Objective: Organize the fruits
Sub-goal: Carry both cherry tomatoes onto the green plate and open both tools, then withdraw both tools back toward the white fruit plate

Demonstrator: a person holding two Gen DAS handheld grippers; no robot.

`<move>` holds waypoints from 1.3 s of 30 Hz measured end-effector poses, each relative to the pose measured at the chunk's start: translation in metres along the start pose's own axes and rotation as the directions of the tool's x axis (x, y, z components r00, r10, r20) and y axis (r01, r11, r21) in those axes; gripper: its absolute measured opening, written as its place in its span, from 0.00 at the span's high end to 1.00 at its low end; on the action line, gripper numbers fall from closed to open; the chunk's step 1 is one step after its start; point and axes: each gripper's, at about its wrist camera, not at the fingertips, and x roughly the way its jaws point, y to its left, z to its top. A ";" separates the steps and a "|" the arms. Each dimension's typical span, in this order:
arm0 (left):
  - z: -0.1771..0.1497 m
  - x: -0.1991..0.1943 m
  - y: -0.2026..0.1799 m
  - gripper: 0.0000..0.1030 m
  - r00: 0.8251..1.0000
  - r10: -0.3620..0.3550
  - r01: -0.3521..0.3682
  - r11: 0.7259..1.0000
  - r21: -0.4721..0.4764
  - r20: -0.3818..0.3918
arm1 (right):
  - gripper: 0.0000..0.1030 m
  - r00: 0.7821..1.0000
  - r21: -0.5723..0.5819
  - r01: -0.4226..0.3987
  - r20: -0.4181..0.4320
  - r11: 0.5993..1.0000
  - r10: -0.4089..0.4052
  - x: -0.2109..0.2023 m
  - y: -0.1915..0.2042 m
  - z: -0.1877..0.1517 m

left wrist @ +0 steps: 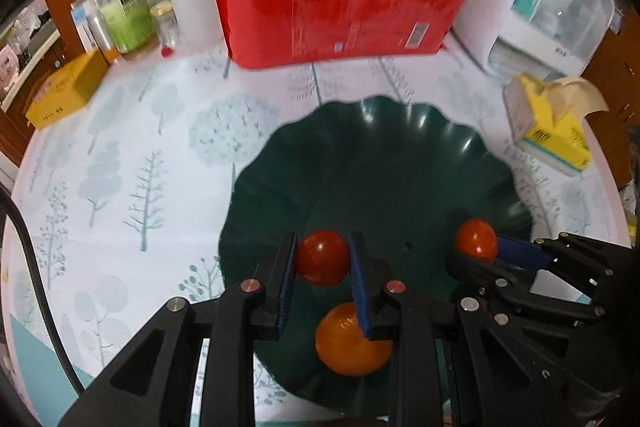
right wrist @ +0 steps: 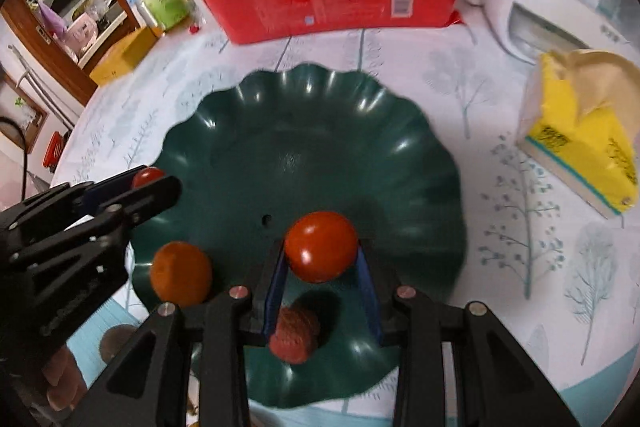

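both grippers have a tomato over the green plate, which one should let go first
Probably the right gripper: its tomato hangs over open plate. The left gripper holds its tomato just beyond the orange.

The black two-finger left gripper (left wrist: 323, 259) with blue pads is reaching forward, its jaws clamping a round red tomato (left wrist: 322, 257) from both sides. Beside it, the matching black right gripper (right wrist: 321, 259) is angling inward, its blue-padded fingers (right wrist: 368, 291) pinching a second red tomato (right wrist: 321, 251) at the tips.
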 end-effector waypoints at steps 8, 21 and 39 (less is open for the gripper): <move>-0.006 0.003 0.011 0.44 1.000 -0.009 0.008 0.998 -0.066 -0.025 | 0.63 0.999 0.011 -0.044 -0.030 0.999 0.044 0.008 0.001 -0.004; -0.029 -0.098 0.018 0.40 0.997 0.037 -0.032 0.997 -0.074 0.066 | 0.62 0.999 0.020 -0.034 0.042 0.999 0.034 -0.069 0.002 -0.027; -0.088 -0.285 0.019 0.13 0.959 0.061 -0.042 0.996 -0.075 0.277 | 0.48 0.954 -0.049 0.017 0.299 0.999 -0.001 -0.255 0.038 -0.083</move>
